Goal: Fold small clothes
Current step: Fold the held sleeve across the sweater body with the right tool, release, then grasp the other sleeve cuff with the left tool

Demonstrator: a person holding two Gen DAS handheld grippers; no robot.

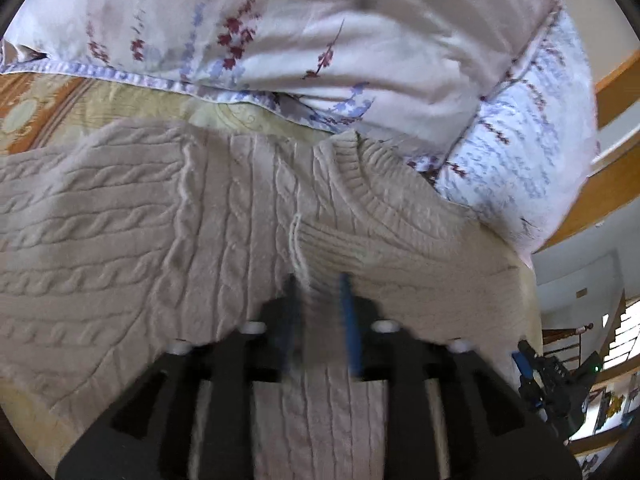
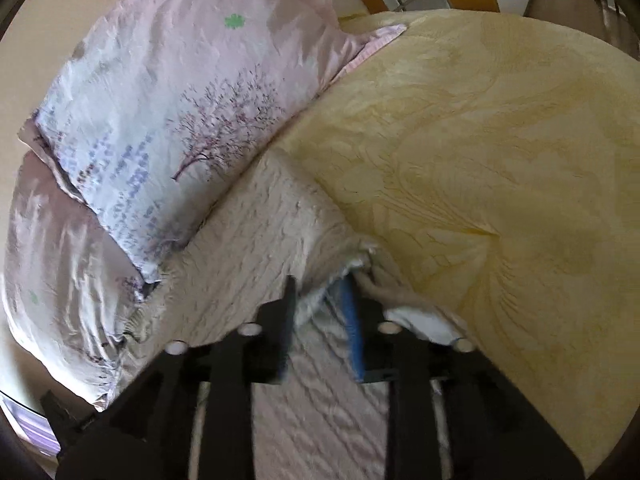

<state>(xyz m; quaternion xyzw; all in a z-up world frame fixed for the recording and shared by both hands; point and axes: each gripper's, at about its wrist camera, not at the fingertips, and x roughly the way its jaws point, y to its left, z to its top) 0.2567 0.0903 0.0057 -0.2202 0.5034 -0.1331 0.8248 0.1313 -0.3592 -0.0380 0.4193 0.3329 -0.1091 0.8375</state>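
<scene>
Both grippers, left gripper [image 1: 320, 280] and right gripper [image 2: 320, 284], pinch the cable-knit sweater [image 1: 224, 208] mid-fold; next you'll probably carry that edge forward toward the pillows [image 1: 280, 32].

- yellow patterned bedspread [image 2: 500, 152] covers bed
- floral pillows [image 2: 160, 120] stacked at head
- wooden headboard [image 1: 616, 92] behind
- staircase [image 1: 624, 332], daylight at right

A bed [image 2: 500, 140] with a yellow patterned cover is carrying a beige cable-knit sweater [image 1: 120, 232], which is lying against flowered pillows [image 2: 172, 112] stacked at its head.
</scene>
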